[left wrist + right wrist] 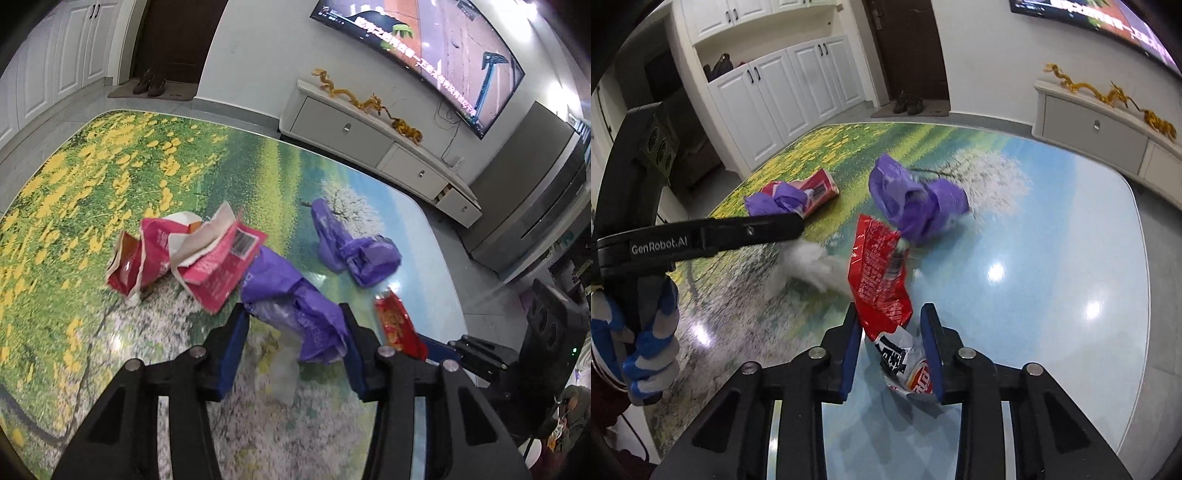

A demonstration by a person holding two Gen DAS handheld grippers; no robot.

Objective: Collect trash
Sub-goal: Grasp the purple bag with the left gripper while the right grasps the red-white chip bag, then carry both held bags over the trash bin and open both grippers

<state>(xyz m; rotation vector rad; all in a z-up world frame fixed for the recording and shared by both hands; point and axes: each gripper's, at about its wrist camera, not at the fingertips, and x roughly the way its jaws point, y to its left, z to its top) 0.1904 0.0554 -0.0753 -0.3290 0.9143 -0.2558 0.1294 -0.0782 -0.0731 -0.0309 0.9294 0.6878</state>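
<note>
Your right gripper [890,325] has the red snack wrapper [881,275] between its blue pads, low over the glossy table [1071,258]; whether the pads actually bite is hard to tell (its lower end is blurred). Your left gripper [295,332] brackets a crumpled purple bag [295,299], jaws apart, contact unclear. A second purple bag [351,247] and pink packaging [207,258] lie beyond. Something white and blurred [809,266] sits beside the wrapper.

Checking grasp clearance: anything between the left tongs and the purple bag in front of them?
Nothing visible. The purple bag already sits between the left tongs' blue pads, with only clear plastic film under it on the table.
</note>
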